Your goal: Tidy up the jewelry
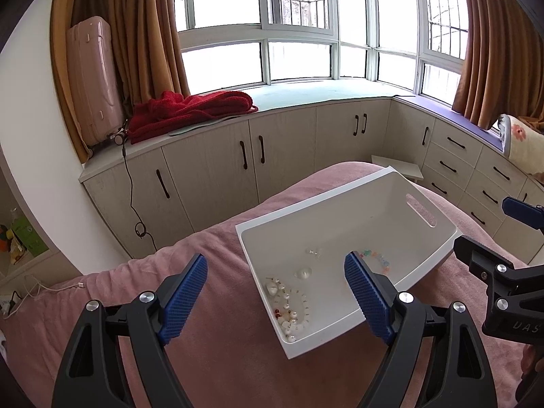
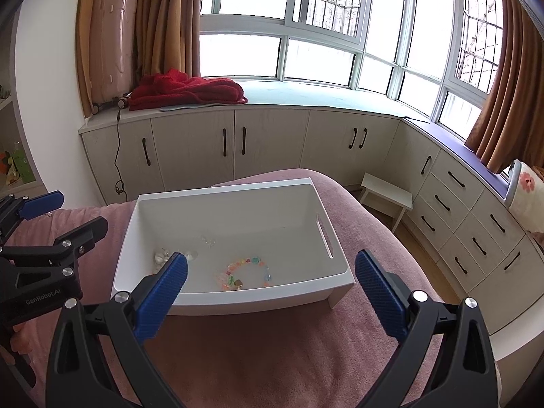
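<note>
One white plastic bin [image 1: 343,210] stands on the bed, on a pink blanket [image 1: 217,340]; it has a slot handle in one short wall. Inside it I count four pieces or groups of jewelry. One pearl bracelet [image 1: 289,309], with white beads and a few red ones, lies in the corner of the bin floor nearest to the left gripper. One bracelet of coloured beads [image 2: 246,270] lies close to the long wall that faces the right gripper. One small clear round piece [image 1: 303,273] is near the middle of the floor, and a little cluster of clear beads [image 1: 313,252] lies just beyond it, toward the far wall. The small pieces are too blurred to count bead by bead.

There are two grippers. The left gripper [image 1: 276,292] hangs over the near corner of the bin and is tilted downward; its blue pads stand wide apart, one above the blanket and one above the bin floor, with nothing between them. The right gripper [image 2: 271,287] is also tilted down toward the near long wall of the bin; its pads are wide apart and hold nothing. Neither gripper touches the bin or the jewelry.

On the window bench there is one red blanket [image 2: 187,90] and one pink suitcase [image 2: 112,44], standing upright at its left end.
</note>
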A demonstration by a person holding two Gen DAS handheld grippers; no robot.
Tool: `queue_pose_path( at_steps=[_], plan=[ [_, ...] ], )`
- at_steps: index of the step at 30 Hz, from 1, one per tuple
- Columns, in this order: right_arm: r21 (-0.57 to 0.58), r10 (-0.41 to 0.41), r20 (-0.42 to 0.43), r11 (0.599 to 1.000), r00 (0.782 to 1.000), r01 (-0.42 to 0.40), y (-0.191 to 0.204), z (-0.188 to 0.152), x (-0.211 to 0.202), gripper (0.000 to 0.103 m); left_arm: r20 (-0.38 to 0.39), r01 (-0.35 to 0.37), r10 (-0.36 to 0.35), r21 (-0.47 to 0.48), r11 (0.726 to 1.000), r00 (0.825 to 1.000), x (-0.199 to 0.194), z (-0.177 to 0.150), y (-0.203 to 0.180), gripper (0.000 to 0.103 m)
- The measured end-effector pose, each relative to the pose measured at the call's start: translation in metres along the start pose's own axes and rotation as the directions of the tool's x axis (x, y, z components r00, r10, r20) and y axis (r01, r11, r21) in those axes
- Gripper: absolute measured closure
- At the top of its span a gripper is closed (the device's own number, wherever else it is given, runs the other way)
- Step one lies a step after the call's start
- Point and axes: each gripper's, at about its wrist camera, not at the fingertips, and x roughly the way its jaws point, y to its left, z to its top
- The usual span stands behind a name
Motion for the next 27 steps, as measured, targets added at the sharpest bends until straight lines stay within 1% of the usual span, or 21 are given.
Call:
queue_pose_path(
  at_steps=[20,27],
  plan=[
    [-0.009,0.002,0.016,1.000,1.000,-0.001,0.0025,0.0034,-0.0019,0.005,-0.009,0.017,-0.017,-0.018,1.000,1.000,0.0022,-0.0014,0.0020,0.018],
    [-0.001,0.002,0.018,1.000,1.000,-0.002,-0.0004,0.0021,-0.0028,0.005,0.012,0.022,-0.022,-0.015,1.000,1.000,-0.0004,-0.0034,-0.0008,0.019]
  ],
)
